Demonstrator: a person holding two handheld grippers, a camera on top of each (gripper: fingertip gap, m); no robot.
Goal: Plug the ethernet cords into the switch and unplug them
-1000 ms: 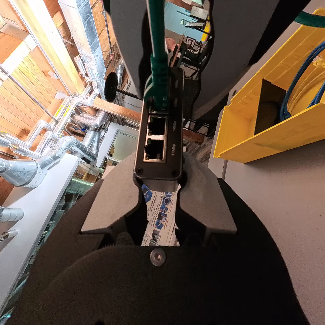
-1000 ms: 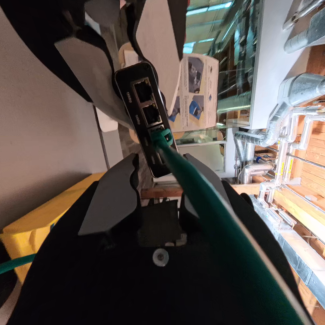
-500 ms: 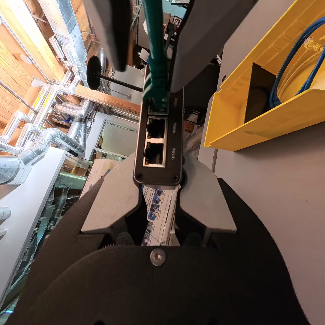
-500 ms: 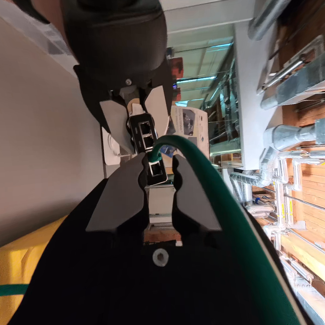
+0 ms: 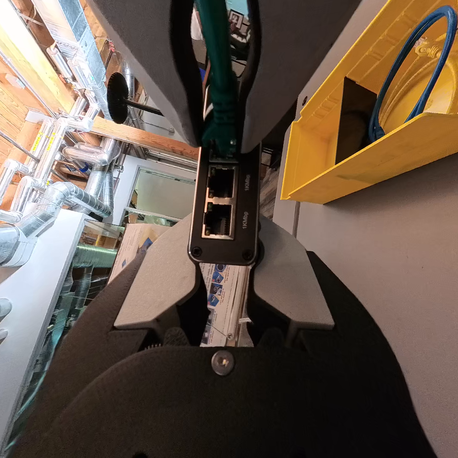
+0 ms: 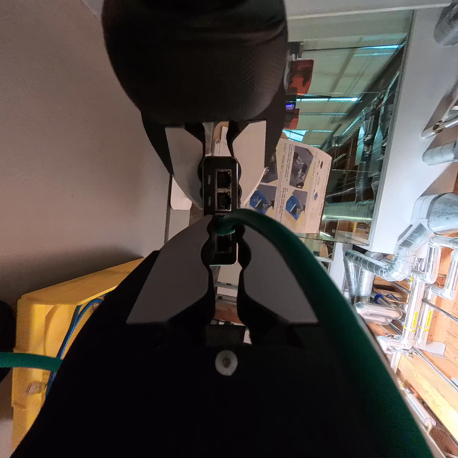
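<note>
Left wrist view: left gripper [image 5: 224, 250] fingers clamp the switch [image 5: 223, 210]; right gripper [image 6: 224, 231] fingers straddle the green plug [image 5: 219, 131] seated at the switch's far end, not visibly pinching, cord trailing straight away.

Bright daylight floods the ceiling pipes [image 5: 57, 158] and glares off their foil. Foreground housings sit in deep shadow. Wide-angle distortion bends the edges; the nearest green cord [image 6: 322, 285] is blurred.
</note>
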